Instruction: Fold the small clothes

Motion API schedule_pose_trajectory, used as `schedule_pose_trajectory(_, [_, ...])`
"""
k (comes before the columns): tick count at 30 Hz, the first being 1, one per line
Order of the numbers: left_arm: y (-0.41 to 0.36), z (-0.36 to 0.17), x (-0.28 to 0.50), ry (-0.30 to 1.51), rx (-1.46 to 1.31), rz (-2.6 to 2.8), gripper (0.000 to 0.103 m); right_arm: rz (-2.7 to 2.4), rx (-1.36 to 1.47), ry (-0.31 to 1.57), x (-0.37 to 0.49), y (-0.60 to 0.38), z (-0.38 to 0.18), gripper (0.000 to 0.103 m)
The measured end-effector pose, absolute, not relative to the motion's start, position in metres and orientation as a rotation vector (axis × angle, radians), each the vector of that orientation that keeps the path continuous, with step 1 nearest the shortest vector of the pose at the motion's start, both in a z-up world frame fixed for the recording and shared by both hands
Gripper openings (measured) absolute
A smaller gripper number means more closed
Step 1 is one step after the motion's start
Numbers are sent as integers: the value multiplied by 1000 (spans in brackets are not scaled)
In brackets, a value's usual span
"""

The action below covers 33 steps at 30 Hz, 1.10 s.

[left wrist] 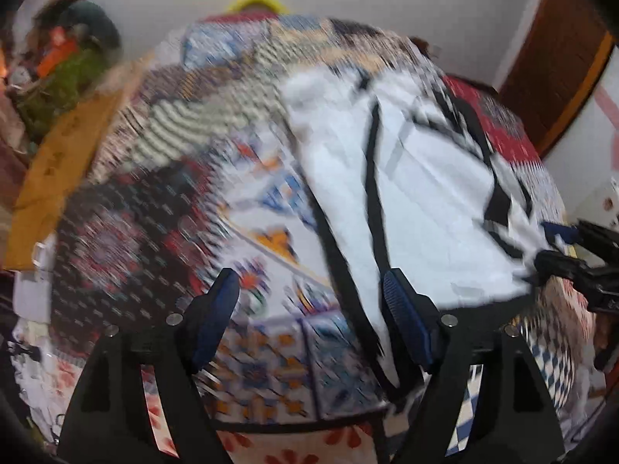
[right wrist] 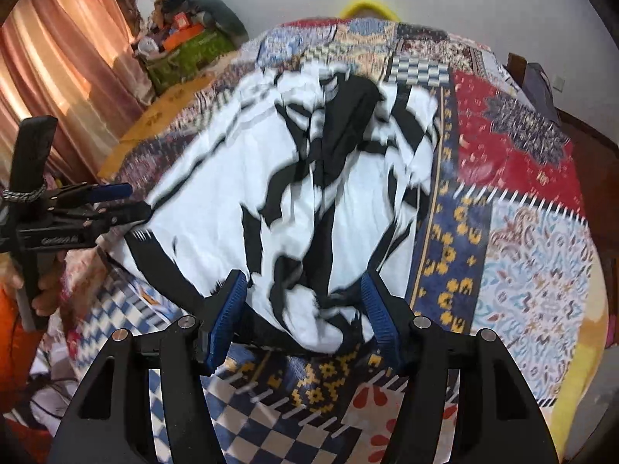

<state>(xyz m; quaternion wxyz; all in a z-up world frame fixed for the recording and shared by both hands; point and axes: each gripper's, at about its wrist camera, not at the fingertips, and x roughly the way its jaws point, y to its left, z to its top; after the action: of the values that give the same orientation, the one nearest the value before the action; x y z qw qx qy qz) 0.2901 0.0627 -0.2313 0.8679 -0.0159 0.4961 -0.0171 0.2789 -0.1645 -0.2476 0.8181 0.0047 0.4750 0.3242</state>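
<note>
A white garment with black stripes (right wrist: 309, 193) is seen lying on a patchwork bedspread (right wrist: 522, 212); both views are blurred, so fine detail of the cloth cannot be read. In the right wrist view the garment is spread over the middle of the bedspread, rumpled, with a black patch near its far end and a bunched corner at its near end.

The right gripper (right wrist: 305, 309) is observed with its two blue-padded fingers (right wrist: 226, 321) spread apart. The bunched near corner of the garment sits between them; whether the pads are touching the cloth cannot be told. In the left wrist view this gripper (left wrist: 557, 249) is seen at the right edge of the picture, against a corner of the garment.

The left gripper (left wrist: 309, 309) is likewise recorded with its fingers (left wrist: 402, 309) apart. The black-trimmed edge of the garment (left wrist: 406, 178) runs beside the right-hand pad; nothing is clamped between the pads, and mainly bedspread (left wrist: 255, 239) shows in the gap. In the right wrist view the same gripper (right wrist: 131, 199) appears at the left edge, its tips at the garment's left corner; its state cannot be judged from that side.

A brown box (left wrist: 58, 162) is noted beside the bedspread at the left, with a heap of coloured items (right wrist: 185, 38) behind it, next to a pink curtain (right wrist: 58, 58). A yellow object (right wrist: 367, 4) shows beyond the far edge of the bedspread, against a pale wall.
</note>
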Motion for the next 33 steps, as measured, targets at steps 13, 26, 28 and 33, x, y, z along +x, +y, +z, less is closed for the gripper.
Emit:
schedule_pose_trajectory(13, [75, -210, 386, 1008, -42, -14, 78, 654, 78, 916, 371, -135, -219, 58])
schedule_pose_trajectory(26, [64, -293, 441, 1145, 22, 17, 65, 645, -4, 1005, 419, -110, -265, 10])
schedule_pose_trajectory(28, [65, -298, 439, 1141, 21, 34, 65, 638, -60, 995, 417, -108, -268, 9])
schedule_pose_trajectory(33, [71, -294, 437, 1146, 0, 48, 65, 633, -53, 1007, 419, -109, -265, 10])
